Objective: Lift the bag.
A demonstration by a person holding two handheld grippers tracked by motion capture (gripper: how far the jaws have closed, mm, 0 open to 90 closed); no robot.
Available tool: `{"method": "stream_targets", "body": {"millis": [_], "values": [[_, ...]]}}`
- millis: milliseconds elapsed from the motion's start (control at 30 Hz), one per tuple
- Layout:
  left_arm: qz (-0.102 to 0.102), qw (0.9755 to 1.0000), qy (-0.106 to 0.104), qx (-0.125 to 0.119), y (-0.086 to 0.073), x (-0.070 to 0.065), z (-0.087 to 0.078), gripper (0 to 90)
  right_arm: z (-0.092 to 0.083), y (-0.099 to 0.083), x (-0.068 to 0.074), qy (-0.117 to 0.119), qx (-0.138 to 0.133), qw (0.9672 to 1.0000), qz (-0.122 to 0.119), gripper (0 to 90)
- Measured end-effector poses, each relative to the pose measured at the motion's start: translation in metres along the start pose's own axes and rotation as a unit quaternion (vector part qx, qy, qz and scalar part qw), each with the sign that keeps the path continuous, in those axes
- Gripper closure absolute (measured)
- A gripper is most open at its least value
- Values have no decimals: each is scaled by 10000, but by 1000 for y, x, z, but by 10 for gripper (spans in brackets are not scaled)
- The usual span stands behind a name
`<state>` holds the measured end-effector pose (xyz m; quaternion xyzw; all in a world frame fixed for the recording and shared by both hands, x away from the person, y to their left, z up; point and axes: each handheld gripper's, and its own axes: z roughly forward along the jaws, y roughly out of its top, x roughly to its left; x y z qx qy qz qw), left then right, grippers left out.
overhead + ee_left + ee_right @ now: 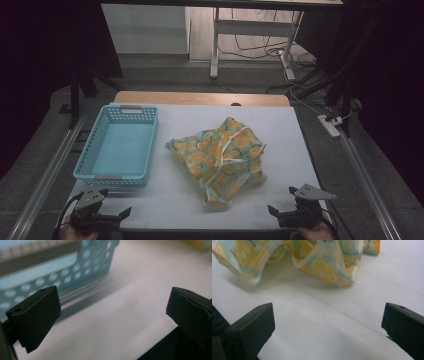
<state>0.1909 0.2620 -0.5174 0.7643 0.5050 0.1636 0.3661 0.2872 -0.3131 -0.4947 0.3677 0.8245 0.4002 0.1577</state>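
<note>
While the high view gives you the whole layout, table (pixel 165 200), light blue basket (pixel 121 145) on the left and a crumpled cloth (pixel 220 157) in the middle, the two gripper views only catch bits of it up close. From the left gripper view you get the basket's perforated wall (pixel 87 263) and a blurry yellow scrap of the cloth way off in the top corner, while the right gripper view looks straight at the cloth's near edge (pixel 322 265), where you can make out the print properly: lemon or orange slices on a pale mint ground, with white trim along the folds. It's bunched up in a loose heap, not flat. The cloth sits on the white table just right of the basket, not touching it as far as I can tell. Left gripper (pixel 112 216) is at the near left corner in front of the basket, right gripper (pixel 280 212) at the near right edge, both well short of the cloth. Both have their jaws spread wide with nothing between them.
</note>
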Motion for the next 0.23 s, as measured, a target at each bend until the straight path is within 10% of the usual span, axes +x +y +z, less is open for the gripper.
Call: {"method": "stream_targets", "body": {"millis": [233], "values": [[-76,9999,18,106,0,1,1,0,-5,-6,-2,-36,89,9998,159,0]]}}
